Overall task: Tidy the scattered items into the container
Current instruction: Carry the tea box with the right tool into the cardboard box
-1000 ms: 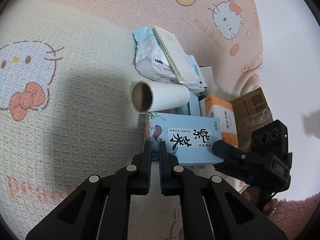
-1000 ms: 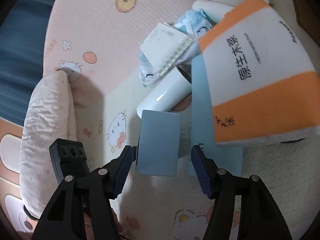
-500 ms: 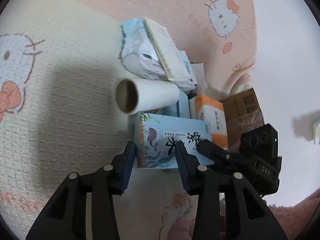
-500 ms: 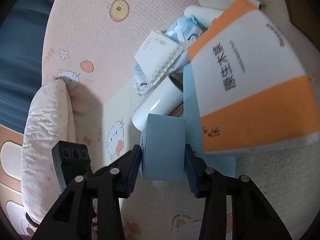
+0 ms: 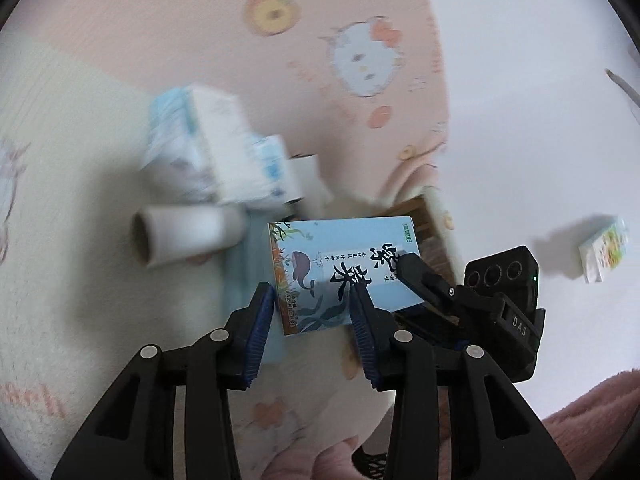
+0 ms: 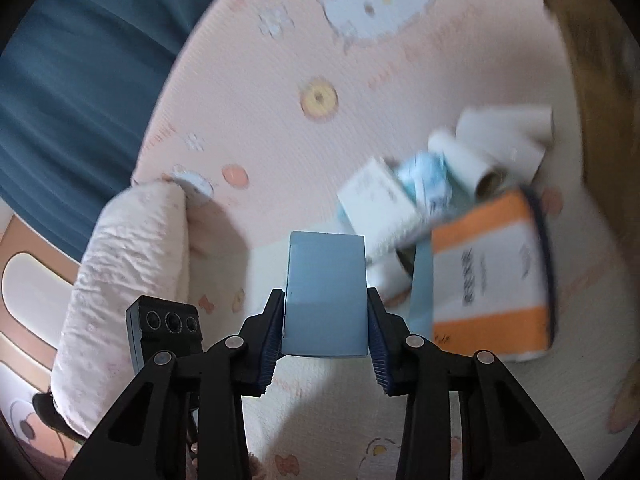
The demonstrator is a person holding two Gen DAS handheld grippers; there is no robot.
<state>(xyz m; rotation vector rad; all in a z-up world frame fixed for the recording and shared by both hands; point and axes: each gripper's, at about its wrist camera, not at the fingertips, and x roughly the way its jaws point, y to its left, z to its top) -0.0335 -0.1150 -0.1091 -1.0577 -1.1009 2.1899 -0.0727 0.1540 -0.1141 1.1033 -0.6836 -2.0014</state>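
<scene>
Together, grippers clamp box (blue).

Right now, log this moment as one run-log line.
left tool: on blue box | right tool: closing on same box's end | box: lifted off mat | cardboard box: not reached

Left tongs stand spread, right tongs are closing, both angled slightly downward, side by side.

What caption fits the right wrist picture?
Right gripper closing on a blue box above the cartoon-cat mat.
</scene>
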